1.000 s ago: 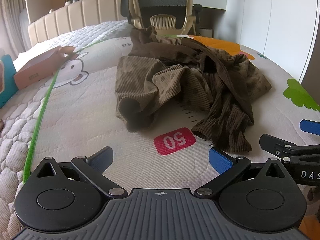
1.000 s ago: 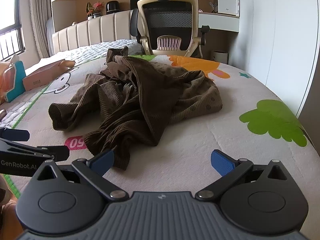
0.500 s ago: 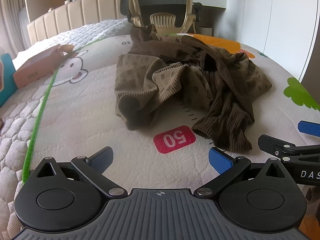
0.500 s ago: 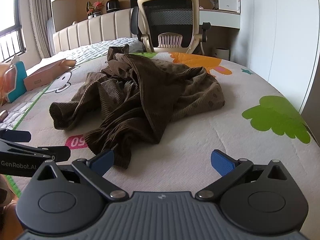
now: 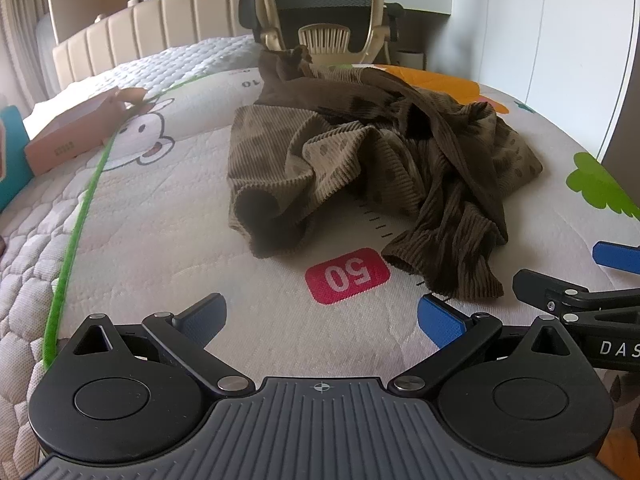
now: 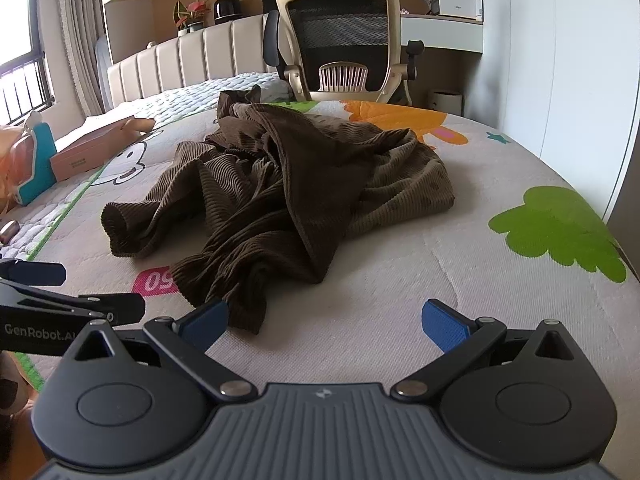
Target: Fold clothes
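A crumpled brown corduroy garment (image 5: 372, 160) lies in a heap on the printed bed mat (image 5: 160, 240); in the right wrist view the same garment (image 6: 288, 196) spreads ahead. My left gripper (image 5: 320, 316) is open just short of the garment, over the red "50" mark (image 5: 347, 275), nothing between its blue pads. My right gripper (image 6: 326, 318) is open too, its left fingertip (image 6: 206, 320) at a sleeve end of the garment. Each gripper shows in the other's view: the right one (image 5: 580, 280) and the left one (image 6: 60, 292).
A pink cardboard box (image 5: 76, 136) and a teal object (image 5: 12, 160) lie at the left of the mat. An office chair (image 6: 340, 52) stands beyond the far end. A white wall (image 6: 560, 60) runs along the right. A padded headboard (image 5: 140, 44) is at the back left.
Both grippers have crept slightly forward toward the garment, which appears a little nearer and larger. The garment has not moved, and both grippers stay open.
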### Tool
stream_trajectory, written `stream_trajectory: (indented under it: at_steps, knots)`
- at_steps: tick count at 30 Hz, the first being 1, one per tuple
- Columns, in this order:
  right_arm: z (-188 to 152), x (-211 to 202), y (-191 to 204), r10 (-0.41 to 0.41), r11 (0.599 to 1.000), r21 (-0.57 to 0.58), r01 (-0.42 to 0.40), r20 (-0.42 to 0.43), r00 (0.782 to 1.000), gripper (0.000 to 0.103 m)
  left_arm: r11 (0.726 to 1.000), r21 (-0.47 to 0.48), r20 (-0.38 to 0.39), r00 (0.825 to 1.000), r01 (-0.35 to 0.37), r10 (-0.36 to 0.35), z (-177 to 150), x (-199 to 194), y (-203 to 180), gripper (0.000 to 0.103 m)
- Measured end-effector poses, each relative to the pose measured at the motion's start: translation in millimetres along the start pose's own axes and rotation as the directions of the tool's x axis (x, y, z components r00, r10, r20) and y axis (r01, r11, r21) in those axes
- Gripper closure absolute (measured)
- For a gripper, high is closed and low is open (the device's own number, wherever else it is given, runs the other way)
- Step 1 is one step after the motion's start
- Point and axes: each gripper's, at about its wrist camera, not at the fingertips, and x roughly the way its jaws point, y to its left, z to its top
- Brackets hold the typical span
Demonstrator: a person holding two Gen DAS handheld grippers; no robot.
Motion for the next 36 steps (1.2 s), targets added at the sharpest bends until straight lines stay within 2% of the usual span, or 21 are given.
stream_trajectory:
  at_steps: [5, 7, 9, 12, 16, 18, 19, 21, 23, 25, 26, 28, 30, 32, 34, 36]
  knots:
    - [0, 0, 0, 0.001, 1.0, 0.001, -0.001, -0.001, 1.0, 0.0, 1.0, -0.003, -0.004, 1.0, -0.001, 0.001, 0, 1, 0, 0.0]
    - [1, 1, -1, 0.014, 1.0, 0.005, -0.014, -0.009, 1.0, 0.0, 1.0, 0.001, -0.017, 1.0, 0.022, -0.022, 3, 4, 1, 0.0]
    - [5, 2, -4, 0.04, 0.999, 0.004, -0.04, -0.022, 0.999, 0.0, 0.994, -0.015, -0.033, 0.994, 0.104, -0.104, 10, 7, 10, 0.0]
    - [18, 8, -16, 0.089, 0.996, 0.018, -0.089, -0.039, 0.995, 0.0, 0.957, -0.098, 0.027, 0.962, 0.274, -0.273, 30, 10, 39, 0.0]
    - [27, 27, -44, 0.174, 0.974, 0.156, -0.162, -0.069, 0.982, 0.0, 0.92, -0.193, 0.102, 0.94, 0.341, -0.327, 69, 26, 76, 0.0]
    - [24, 39, -57, 0.211, 0.953, 0.241, -0.185, -0.085, 0.974, 0.0, 0.919, -0.182, 0.145, 0.934, 0.349, -0.326, 90, 38, 88, 0.0]
    - [21, 39, -62, 0.224, 0.942, 0.266, -0.204, -0.048, 0.973, 0.0, 0.921, -0.171, 0.145, 0.934, 0.349, -0.327, 99, 46, 90, 0.0]
    - [14, 37, -67, 0.238, 0.922, 0.314, -0.225, -0.004, 0.971, 0.0, 0.923, -0.154, 0.119, 0.934, 0.353, -0.337, 118, 68, 93, 0.0]
    - [12, 38, -68, 0.24, 0.907, 0.353, -0.228, 0.011, 0.971, 0.0, 0.921, -0.153, 0.058, 0.934, 0.358, -0.354, 136, 95, 92, 0.0]
    - [20, 43, -64, 0.233, 0.921, 0.331, -0.206, -0.043, 0.972, 0.0, 0.928, -0.16, 0.007, 0.941, 0.336, -0.339, 148, 120, 90, 0.0]
    - [28, 47, -60, 0.232, 0.937, 0.29, -0.195, -0.098, 0.968, 0.0, 0.932, -0.157, -0.003, 0.944, 0.326, -0.33, 151, 131, 91, 0.0]
    - [47, 55, -59, 0.285, 0.942, 0.233, -0.241, -0.178, 0.942, 0.0, 0.946, -0.139, -0.009, 0.955, 0.293, -0.297, 155, 147, 96, 0.0]
    - [71, 60, -59, 0.263, 0.957, 0.159, -0.242, -0.128, 0.956, 0.0, 0.96, -0.11, -0.003, 0.966, 0.257, -0.259, 158, 159, 101, 0.0]
    - [96, 65, -59, 0.241, 0.968, 0.083, -0.235, -0.068, 0.968, 0.0, 0.966, -0.062, 0.033, 0.968, 0.252, -0.251, 158, 164, 105, 0.0]
    - [127, 92, -60, 0.209, 0.978, 0.019, -0.209, 0.009, 0.978, 0.0, 0.964, -0.006, 0.092, 0.96, 0.267, -0.265, 156, 171, 105, 0.0]
    - [154, 132, -69, 0.196, 0.977, 0.07, -0.2, 0.064, 0.979, 0.0, 0.96, 0.036, 0.129, 0.951, 0.278, -0.281, 152, 182, 103, 0.0]
